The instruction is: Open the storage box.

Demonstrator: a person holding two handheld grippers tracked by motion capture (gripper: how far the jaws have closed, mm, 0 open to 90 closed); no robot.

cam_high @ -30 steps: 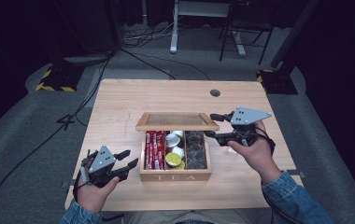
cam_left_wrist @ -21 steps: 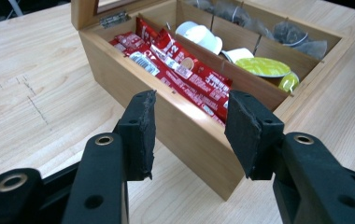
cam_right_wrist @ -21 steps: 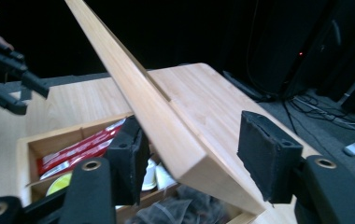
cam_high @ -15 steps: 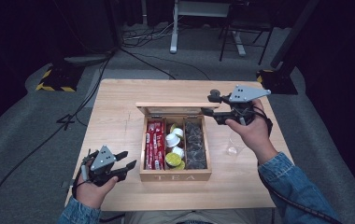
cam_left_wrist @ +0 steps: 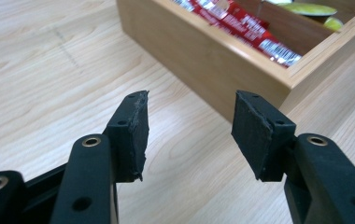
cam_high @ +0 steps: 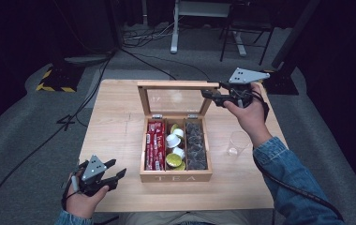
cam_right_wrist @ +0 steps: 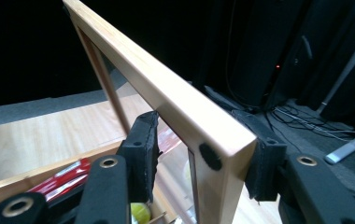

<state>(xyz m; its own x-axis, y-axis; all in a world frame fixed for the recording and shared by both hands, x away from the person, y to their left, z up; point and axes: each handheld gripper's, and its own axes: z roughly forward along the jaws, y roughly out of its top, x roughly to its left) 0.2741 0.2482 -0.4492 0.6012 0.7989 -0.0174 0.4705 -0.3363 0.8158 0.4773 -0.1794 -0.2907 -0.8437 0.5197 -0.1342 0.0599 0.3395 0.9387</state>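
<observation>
Tea box (cam_high: 176, 176) of pale wood, "TEA" lettered on its near wall, sat near the middle of a light wooden table (cam_high: 115, 136), its glass-paned lid (cam_high: 176, 85) raised upright at the far side. Grey carpet surrounded the table, with cables (cam_high: 138, 44) trailing over it, a yellow-and-black striped block (cam_high: 54, 79) to the far left, and desk legs and a chair base against the dark room behind.

Inside the box, red sachets (cam_high: 155, 145) filled the left compartment, round white and yellow-green capsules (cam_high: 174, 150) the middle one, dark packets (cam_high: 196, 145) the right. A clear glass cup (cam_high: 236, 143) stood on the table just right of the box, under the person's right forearm.

The right gripper (cam_high: 218, 93) was clamped on the lid's top right corner; in the right gripper view its pads (cam_right_wrist: 143, 144) pressed both faces of the wooden frame (cam_right_wrist: 175, 107). The left gripper (cam_high: 113, 176) rested at the table's near left edge, jaws apart with nothing between them, pointing toward the box's near left corner (cam_left_wrist: 259, 65).
</observation>
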